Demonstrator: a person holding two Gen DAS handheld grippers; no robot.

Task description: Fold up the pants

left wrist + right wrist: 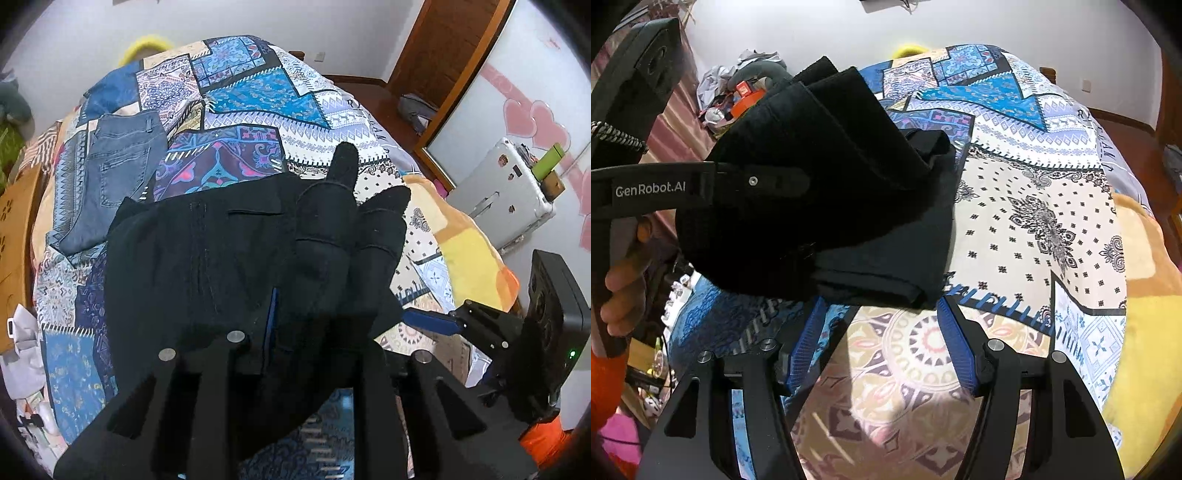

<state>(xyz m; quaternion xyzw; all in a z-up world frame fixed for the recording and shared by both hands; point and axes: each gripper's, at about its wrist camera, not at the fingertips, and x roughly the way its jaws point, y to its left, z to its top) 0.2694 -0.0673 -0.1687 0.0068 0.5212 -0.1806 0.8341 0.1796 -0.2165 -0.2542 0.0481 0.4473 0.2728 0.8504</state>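
Observation:
Black pants lie partly folded on the patterned bedspread. My left gripper is shut on the leg ends of the black pants and holds them lifted over the waist part; the cloth hides most of its fingers. In the right wrist view the black pants hang from the left gripper at the upper left. My right gripper is open and empty, its blue pads just in front of the folded edge of the pants, low over the bedspread.
Folded grey-blue jeans lie on the bed at the far left. A white suitcase and a mirrored wardrobe door stand right of the bed. Clutter is piled by the wall on the left.

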